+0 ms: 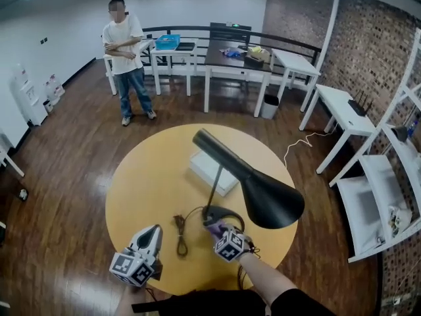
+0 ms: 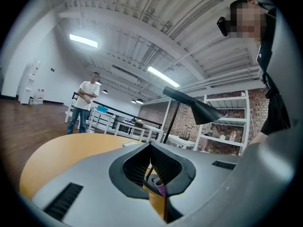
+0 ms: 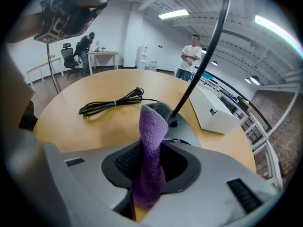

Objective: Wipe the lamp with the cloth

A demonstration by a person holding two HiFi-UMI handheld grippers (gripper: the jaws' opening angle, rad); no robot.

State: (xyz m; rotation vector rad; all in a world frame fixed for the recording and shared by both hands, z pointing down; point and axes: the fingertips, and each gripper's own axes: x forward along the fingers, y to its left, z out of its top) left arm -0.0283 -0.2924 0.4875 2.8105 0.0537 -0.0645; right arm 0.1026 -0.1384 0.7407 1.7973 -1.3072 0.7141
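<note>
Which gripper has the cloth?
The right gripper: the purple cloth is pinched in its jaws. The left gripper is shut and empty.

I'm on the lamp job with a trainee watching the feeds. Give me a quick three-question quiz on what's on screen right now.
1. Pick one: what does the right tool grip? A a sponge, B a purple cloth, C a brush.
2. True or false: the right tool is down by the lamp base, not up at the shade.
3. Fill in: in the head view, the bundled cable lies on the table to the ___ of the lamp base.
Key: 1 B. 2 true. 3 left.
</note>
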